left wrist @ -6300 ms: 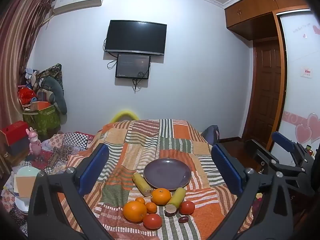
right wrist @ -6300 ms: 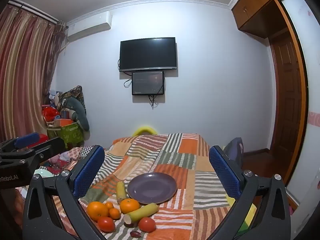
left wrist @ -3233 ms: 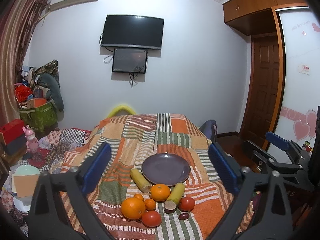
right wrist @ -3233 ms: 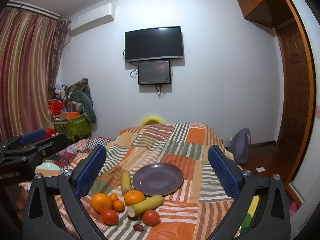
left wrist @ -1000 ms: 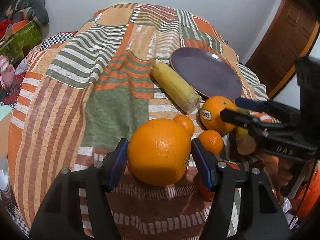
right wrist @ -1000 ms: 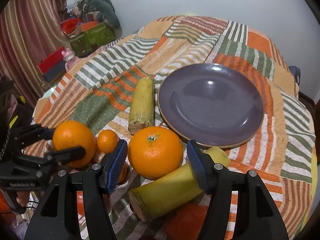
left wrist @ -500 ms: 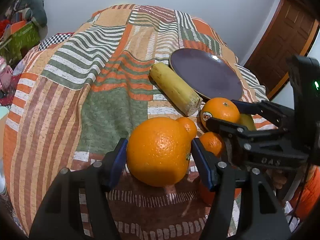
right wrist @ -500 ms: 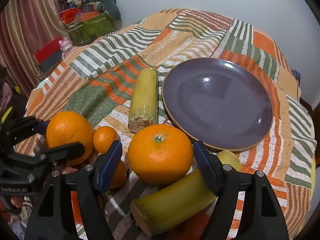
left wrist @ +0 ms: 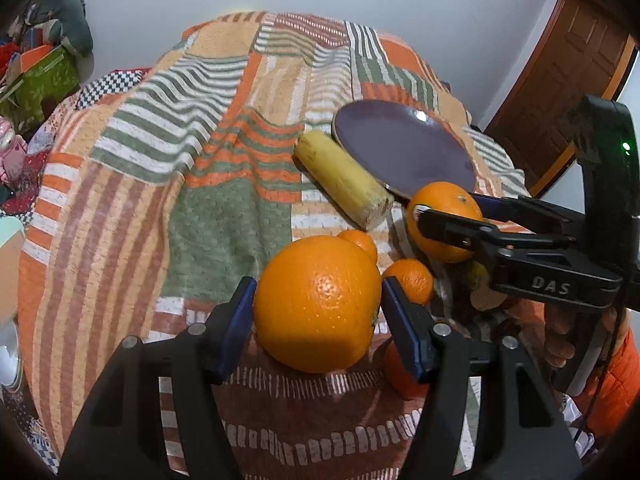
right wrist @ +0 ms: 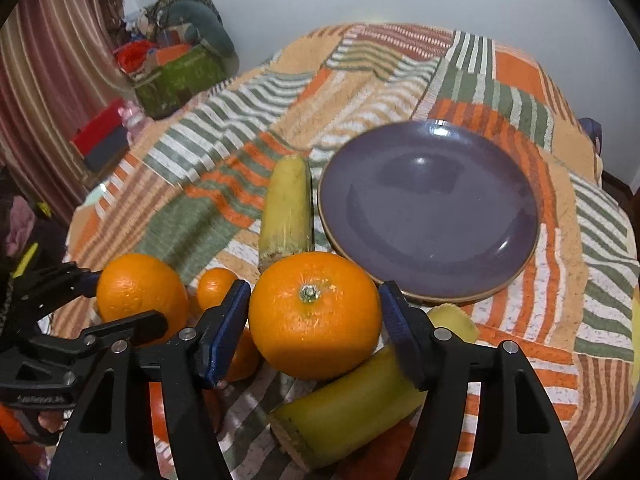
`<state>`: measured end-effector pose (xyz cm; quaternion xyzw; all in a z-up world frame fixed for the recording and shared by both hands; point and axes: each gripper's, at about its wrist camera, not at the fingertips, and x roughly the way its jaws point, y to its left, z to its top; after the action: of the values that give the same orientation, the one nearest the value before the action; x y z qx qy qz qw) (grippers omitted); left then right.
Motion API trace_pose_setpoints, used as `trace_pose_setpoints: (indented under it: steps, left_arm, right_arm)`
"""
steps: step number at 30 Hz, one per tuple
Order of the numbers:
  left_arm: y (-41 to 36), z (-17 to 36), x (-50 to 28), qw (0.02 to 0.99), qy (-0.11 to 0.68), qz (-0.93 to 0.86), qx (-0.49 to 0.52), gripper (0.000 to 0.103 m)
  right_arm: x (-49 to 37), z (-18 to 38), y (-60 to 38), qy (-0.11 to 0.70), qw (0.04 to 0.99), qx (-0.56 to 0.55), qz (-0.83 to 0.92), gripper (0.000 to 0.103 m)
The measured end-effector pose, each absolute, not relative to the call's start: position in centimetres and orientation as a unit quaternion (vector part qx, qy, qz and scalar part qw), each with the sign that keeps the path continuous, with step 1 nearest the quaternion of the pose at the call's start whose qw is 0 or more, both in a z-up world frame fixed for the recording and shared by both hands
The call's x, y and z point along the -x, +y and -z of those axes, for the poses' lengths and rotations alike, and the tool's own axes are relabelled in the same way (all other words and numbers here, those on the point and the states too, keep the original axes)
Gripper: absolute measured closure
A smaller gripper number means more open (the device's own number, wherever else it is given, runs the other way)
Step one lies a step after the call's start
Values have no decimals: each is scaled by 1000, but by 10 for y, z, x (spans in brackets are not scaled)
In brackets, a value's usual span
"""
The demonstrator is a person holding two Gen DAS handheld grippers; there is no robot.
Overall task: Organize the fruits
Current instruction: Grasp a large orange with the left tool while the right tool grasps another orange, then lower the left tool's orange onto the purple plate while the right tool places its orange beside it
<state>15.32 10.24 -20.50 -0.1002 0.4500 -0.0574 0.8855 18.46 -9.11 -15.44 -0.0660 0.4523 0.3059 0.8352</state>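
My left gripper [left wrist: 317, 286] is shut on a large orange [left wrist: 316, 304] resting on the striped patchwork blanket [left wrist: 224, 224]. My right gripper [right wrist: 314, 288] has its jaws closing; its pads touch both sides of a second orange [right wrist: 314, 316] with a green stem scar, lying just in front of the empty purple plate [right wrist: 432, 208]. In the left wrist view the right gripper [left wrist: 452, 216] spans that orange [left wrist: 444, 216]. Two small mandarins [left wrist: 410, 280] sit between the two oranges. One corn cob [right wrist: 286, 208] lies left of the plate, and another [right wrist: 352, 408] lies under my right fingers.
A red tomato [left wrist: 400, 372] lies partly hidden behind my left gripper's right finger. The blanket covers a bed that drops away at its edges. A green box [right wrist: 176, 80] and clutter stand at the far left by the curtain. A wooden door [left wrist: 560, 92] is at the right.
Both grippers came down from high over the bed to the fruit. In the last second the right jaws widened, then came in against the orange. The left gripper stayed shut on its orange.
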Motion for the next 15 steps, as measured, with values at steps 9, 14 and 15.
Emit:
trace_pose_setpoints:
  steps: [9,14,15]
  left_arm:
    - [103,162,-163,907,408,46,94,40]
    - [93,139,-173,920,381,53,81,40]
    - [92,135,-175,921,377,54,79,40]
  right_arm:
    - [-184,111,-119,397,871,49,-284,40]
    - [-196,93,-138,371,891,46,-259,40]
    - [-198,90,-141,367,893,45,-256,40]
